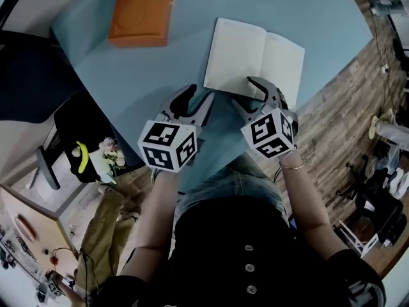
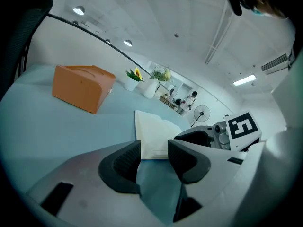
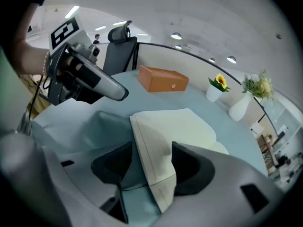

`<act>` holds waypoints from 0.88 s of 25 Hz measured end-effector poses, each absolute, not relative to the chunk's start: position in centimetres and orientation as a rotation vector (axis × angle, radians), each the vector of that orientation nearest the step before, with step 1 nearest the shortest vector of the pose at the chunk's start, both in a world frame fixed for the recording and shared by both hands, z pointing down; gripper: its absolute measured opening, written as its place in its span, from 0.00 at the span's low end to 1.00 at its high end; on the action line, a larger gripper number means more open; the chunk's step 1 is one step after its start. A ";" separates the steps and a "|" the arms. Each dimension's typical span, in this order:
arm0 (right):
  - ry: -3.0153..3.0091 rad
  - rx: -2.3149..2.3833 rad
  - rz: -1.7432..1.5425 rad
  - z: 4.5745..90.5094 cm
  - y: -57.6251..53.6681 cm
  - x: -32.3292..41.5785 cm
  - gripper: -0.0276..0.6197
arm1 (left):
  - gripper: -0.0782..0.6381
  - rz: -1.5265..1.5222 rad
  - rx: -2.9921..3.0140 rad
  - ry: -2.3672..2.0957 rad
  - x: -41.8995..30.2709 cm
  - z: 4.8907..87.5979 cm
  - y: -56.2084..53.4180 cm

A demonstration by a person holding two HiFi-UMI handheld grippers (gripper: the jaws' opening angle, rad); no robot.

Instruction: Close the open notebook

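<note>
Reaching forward, we hold both claws low and side by side: the left claw (image 1: 199, 100) gapes wide over bare table (image 1: 147, 75), just short of the open notebook (image 1: 254, 55); the right claw (image 1: 245, 92), jaws apart, straddles the notebook's near edge, gripping nothing. An orange box (image 1: 140, 10) lies beyond.

Your notebook (image 1: 254, 57) showed matt, cream paper pages; the table (image 1: 147, 75) beneath was smooth and matt; your left gripper (image 2: 154, 158) had matt grey plastic jaws with ribbed dark pads (image 2: 123, 165).
</note>
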State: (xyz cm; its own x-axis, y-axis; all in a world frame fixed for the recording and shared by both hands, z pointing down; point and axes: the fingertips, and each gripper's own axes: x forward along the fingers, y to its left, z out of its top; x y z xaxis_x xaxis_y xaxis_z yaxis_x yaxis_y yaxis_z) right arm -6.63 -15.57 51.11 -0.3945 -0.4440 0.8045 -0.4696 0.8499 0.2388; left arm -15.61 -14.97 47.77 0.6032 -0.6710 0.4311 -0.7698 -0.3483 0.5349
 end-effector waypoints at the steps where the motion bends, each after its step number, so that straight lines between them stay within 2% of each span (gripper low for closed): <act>1: -2.023 0.655 0.010 51.3 -15.6 -6.6 0.42 | 0.36 0.159 2.103 -1.136 -15.7 47.7 -15.1; 9: -1.954 0.563 -0.109 52.2 -15.8 -7.2 0.44 | 0.35 0.123 2.104 -1.145 -16.4 47.9 -16.0; 12: -1.925 0.566 -0.171 52.0 -16.4 -7.0 0.51 | 0.34 0.122 2.109 -1.143 -16.6 47.9 -16.2; 13: -1.911 0.565 -0.199 52.0 -16.6 -6.9 0.45 | 0.34 0.122 2.108 -1.142 -16.7 48.0 -16.2; 15: -1.893 0.550 -0.241 51.9 -16.7 -6.9 0.47 | 0.34 0.124 2.107 -1.135 -16.6 48.0 -16.0; 22: -1.905 0.470 -0.265 52.4 -16.0 -7.2 0.39 | 0.34 0.145 2.092 -1.133 -16.5 48.6 -15.4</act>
